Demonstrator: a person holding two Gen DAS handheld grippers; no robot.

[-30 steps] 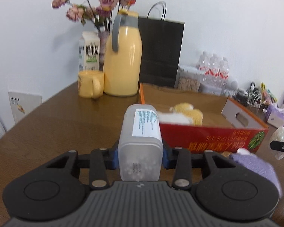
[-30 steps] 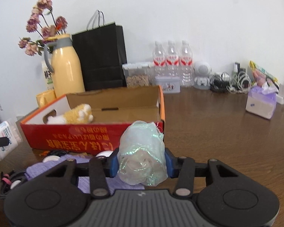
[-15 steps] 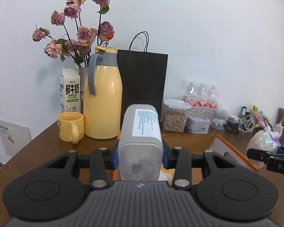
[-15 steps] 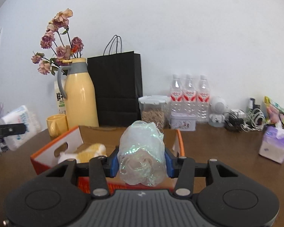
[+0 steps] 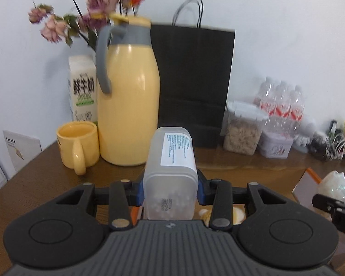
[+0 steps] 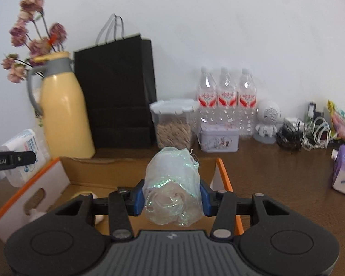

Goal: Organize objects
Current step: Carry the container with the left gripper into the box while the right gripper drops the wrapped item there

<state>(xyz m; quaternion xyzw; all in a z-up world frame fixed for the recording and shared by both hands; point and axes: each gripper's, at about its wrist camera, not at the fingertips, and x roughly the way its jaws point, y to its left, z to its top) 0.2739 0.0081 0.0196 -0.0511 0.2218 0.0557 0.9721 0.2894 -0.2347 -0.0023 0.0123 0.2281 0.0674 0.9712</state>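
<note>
Since both loads seem bound for the cardboard box, the left hand-held gripper clamps a frosted plastic container and the right hand-held gripper squeezes a shimmery gauze bundle above it.

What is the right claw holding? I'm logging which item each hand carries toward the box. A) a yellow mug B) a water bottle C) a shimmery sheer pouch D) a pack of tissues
C: in the right wrist view, the right claw is shut on the shimmery sheer pouch, its blue pads pressing both sides, above the open cardboard box.
</note>
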